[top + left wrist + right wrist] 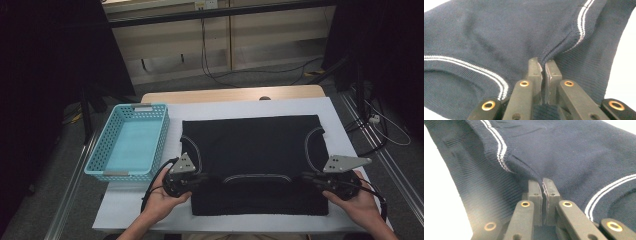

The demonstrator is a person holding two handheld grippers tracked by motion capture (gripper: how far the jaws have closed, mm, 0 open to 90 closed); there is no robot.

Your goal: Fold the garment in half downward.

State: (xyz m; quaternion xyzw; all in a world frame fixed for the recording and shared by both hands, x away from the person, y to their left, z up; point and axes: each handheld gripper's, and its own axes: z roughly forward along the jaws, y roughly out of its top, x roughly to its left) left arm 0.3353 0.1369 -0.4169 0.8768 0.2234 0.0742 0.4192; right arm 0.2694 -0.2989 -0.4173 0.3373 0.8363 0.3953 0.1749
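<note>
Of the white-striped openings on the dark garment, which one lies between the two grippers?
The neckline, the shallow curve at the near middle of the dark garment. The two armhole stripes curve at the sides instead.

**Garment at the centre, basket to its left, a gripper at each near corner**

The knitted garment (255,150) lies flat on the sheet (240,107) that covers the table (230,94), at the middle of it. Its near part is folded over on itself, so a doubled band runs along the edge closest to the person. The basket (129,142) stands on the sheet just to the left of the garment, beside its left edge. The left gripper (197,179) sits at the garment's near left shoulder, the right gripper (311,179) at its near right shoulder, well apart, with the neckline between them. Each has cloth pinched between its jaws. Behind the table, cables (220,75) lie on the floor.
</note>
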